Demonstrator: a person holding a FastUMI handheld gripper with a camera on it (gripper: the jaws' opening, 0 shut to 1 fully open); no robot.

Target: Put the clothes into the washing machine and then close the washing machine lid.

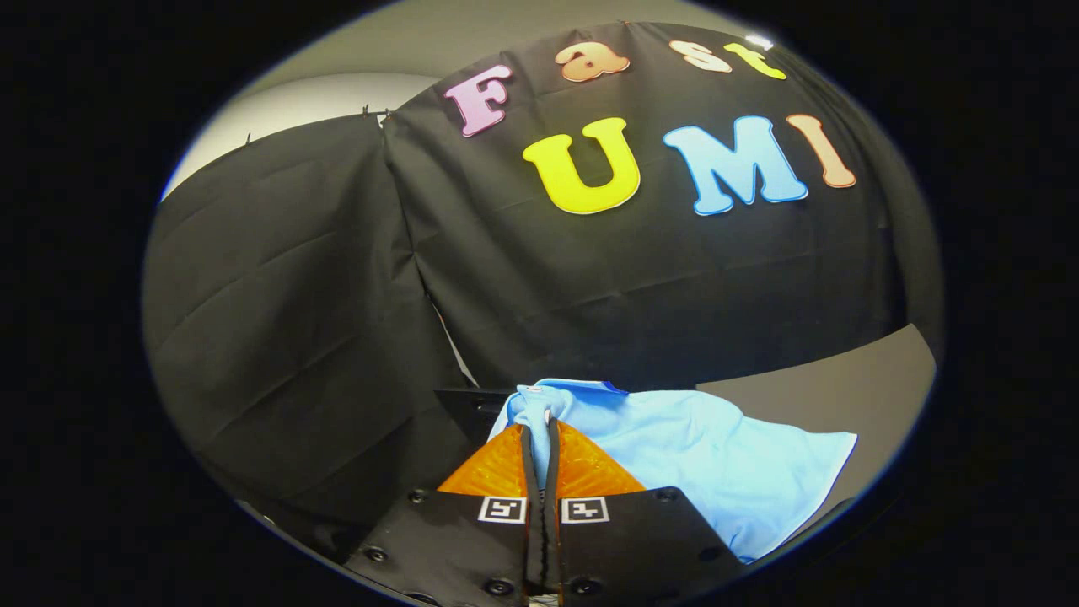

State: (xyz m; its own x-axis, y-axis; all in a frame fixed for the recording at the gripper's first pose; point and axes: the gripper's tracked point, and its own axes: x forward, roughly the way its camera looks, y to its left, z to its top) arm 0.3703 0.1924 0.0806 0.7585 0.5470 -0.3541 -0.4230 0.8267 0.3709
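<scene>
A light blue garment (708,459) hangs from my gripper (540,430) and spreads out to the right of the fingers. The two fingers are pressed almost together, pinching a bunched fold of the cloth at their tips. The garment is lifted up in front of the booth's black cloth wall. A dark boxy edge (468,403) shows just behind the cloth, left of the fingertips; I cannot tell whether it is the washing machine.
A grey flat surface (843,388) lies beyond the garment to the right. Black cloth walls stand ahead and to the left, meeting at a seam (413,278). A pale wall shows above them.
</scene>
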